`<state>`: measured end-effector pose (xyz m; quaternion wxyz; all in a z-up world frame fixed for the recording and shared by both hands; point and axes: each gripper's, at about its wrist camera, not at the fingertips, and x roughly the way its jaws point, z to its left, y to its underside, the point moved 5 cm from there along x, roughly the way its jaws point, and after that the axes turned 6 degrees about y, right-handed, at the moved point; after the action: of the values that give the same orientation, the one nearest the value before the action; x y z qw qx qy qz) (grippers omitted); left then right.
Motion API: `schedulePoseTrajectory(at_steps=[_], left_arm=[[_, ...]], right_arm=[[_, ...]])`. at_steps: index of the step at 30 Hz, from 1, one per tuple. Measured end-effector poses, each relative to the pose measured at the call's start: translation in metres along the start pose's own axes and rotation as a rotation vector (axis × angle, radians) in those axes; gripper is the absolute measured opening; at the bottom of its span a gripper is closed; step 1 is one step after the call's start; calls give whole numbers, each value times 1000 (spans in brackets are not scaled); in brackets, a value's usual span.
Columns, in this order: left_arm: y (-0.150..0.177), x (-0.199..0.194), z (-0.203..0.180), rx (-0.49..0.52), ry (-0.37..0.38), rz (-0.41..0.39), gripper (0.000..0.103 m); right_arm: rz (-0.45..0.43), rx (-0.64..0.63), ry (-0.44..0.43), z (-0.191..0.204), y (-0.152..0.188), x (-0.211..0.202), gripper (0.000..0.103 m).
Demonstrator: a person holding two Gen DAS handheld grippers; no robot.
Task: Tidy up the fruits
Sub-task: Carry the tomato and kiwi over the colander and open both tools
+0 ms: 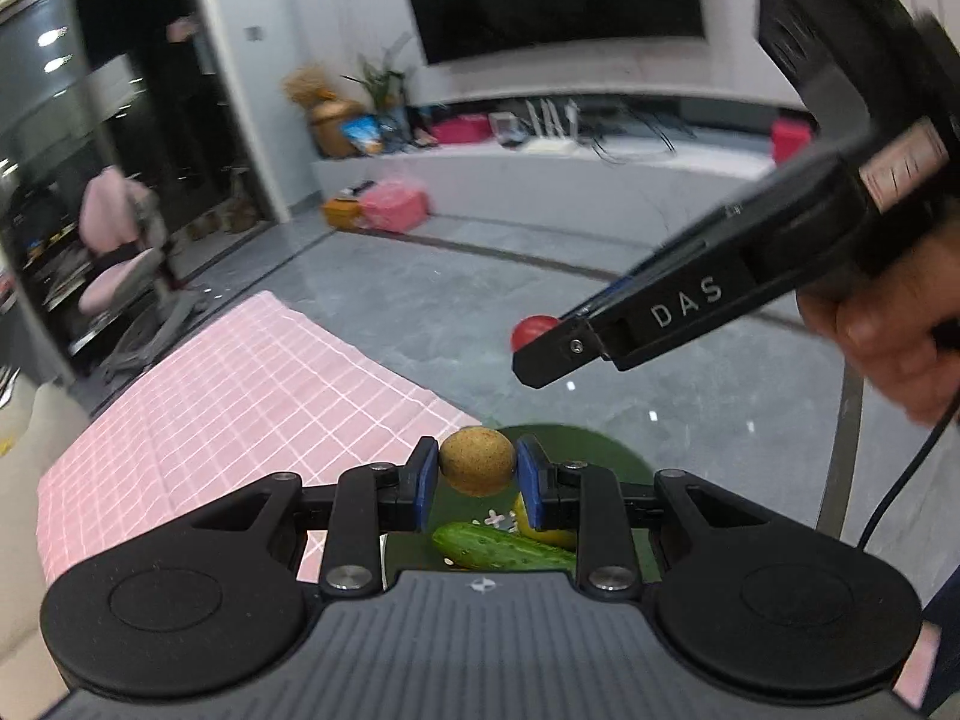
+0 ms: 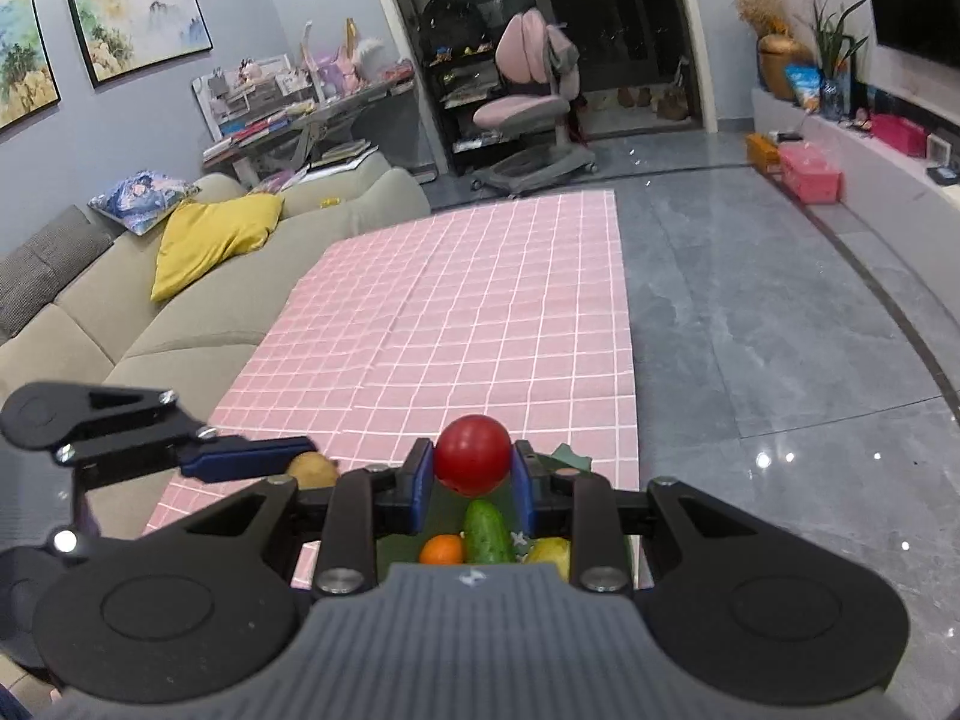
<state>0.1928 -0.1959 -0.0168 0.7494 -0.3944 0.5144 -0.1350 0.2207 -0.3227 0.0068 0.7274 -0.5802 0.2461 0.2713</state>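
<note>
A pink checked cloth (image 2: 480, 312) spreads ahead of both grippers. Below them, a green tray (image 1: 606, 450) holds a cucumber (image 2: 489, 531), lemon (image 2: 549, 552) and orange (image 2: 443, 549). The left gripper (image 1: 477, 471) clamps a brown kiwi (image 1: 477, 461); the right gripper (image 2: 472, 471) clamps a red tomato (image 2: 472, 453).

The yellow fruit (image 1: 543, 531) sits half hidden behind blue fingers (image 1: 531, 483) — kind unclear, like the motion-blurred shelf clutter (image 1: 456, 129).

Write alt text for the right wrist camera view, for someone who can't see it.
The right gripper holds a red tomato above a green plate with a cucumber, an orange and a yellow fruit. Beyond lies a pink checked cloth.
</note>
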Motion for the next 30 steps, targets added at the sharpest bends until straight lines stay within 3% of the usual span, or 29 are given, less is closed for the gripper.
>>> schedulePoseTrajectory(at_steps=[7, 11, 20, 30], left_arm=[[23, 76, -5, 162, 79, 115, 32], [30, 107, 0, 174, 121, 154, 32], [44, 137, 16, 200, 199, 241, 32], [53, 147, 17, 204, 227, 288, 32]], right_arm=[[106, -76, -10, -15, 4, 67, 24], [163, -82, -12, -20, 9, 101, 24], [267, -67, -9, -25, 19, 152, 24], [325, -70, -2, -27, 32, 173, 24]])
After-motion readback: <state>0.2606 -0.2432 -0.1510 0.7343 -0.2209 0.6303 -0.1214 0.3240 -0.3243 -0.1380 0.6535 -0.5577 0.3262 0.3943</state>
